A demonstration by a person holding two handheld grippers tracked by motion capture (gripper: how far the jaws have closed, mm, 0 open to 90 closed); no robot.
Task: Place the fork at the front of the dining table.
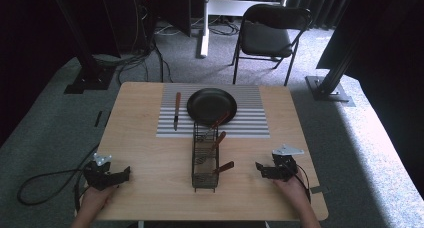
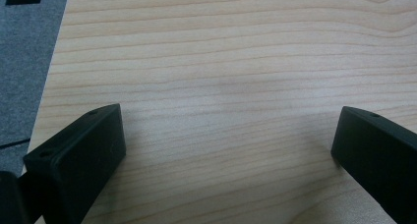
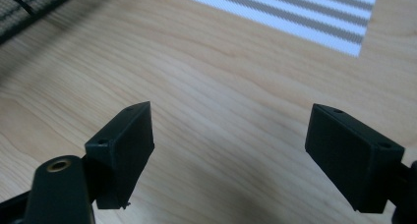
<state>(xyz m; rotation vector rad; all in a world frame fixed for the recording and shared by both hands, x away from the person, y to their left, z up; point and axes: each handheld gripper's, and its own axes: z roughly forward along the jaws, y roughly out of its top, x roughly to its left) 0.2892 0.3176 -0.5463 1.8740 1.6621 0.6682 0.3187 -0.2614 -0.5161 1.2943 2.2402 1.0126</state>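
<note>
No lettering to read anywhere here: no label, brand, number or sign stands on the tabletop [image 1: 150, 153], the striped mat [image 1: 250, 123], the wire rack [image 1: 205, 160], the dark plate [image 1: 212, 106] or the folding chair [image 1: 267, 35].

bench [image 1: 150, 153]: light wood, carries everything
placemat [image 1: 250, 119]: striped, far middle of bench
plate [image 1: 210, 104]: black, on placemat
knife [image 1: 176, 109]: wooden handle, left of plate
chair [image 1: 267, 35]: black, folding, behind bench
floor [image 1: 45, 123]: grey carpet
</note>
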